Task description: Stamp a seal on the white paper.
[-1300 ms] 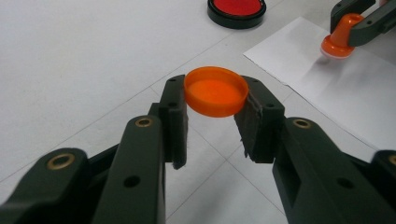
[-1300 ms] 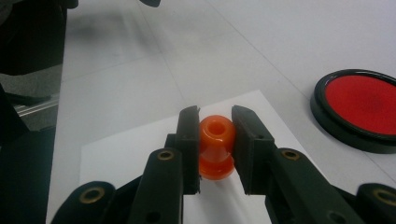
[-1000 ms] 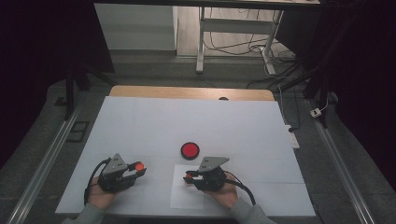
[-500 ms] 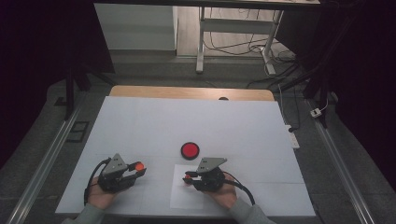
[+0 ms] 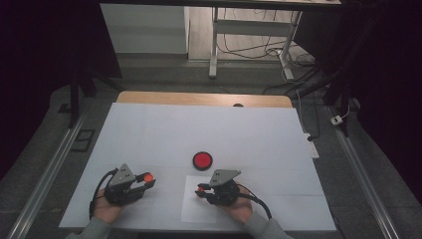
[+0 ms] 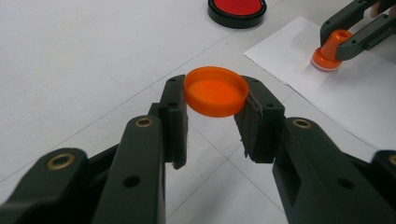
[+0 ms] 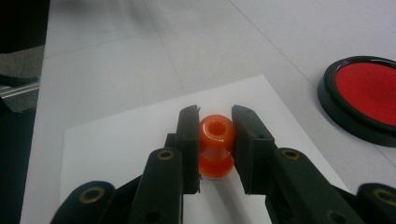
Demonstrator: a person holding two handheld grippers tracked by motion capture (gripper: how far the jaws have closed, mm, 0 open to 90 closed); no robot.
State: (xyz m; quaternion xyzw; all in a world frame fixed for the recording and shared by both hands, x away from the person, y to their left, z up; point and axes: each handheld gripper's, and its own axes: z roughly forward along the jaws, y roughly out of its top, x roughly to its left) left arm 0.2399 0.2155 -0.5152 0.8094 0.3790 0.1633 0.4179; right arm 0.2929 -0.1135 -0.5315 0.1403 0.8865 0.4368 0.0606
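Nothing has shifted over the last second: the right gripper [image 5: 200,189] stays clamped on the orange stamp [image 7: 215,145], pressed upright on the paper sheet [image 5: 199,211] at lower centre, suggesting an imprint under way, while the left gripper [image 5: 149,180] grips the orange cap [image 6: 215,90].

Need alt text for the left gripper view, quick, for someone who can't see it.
The left hand-held gripper holds an orange cap between its black jaws above the white table. Beyond, the right hand-held gripper presses an orange stamp on paper, near a red ink pad.
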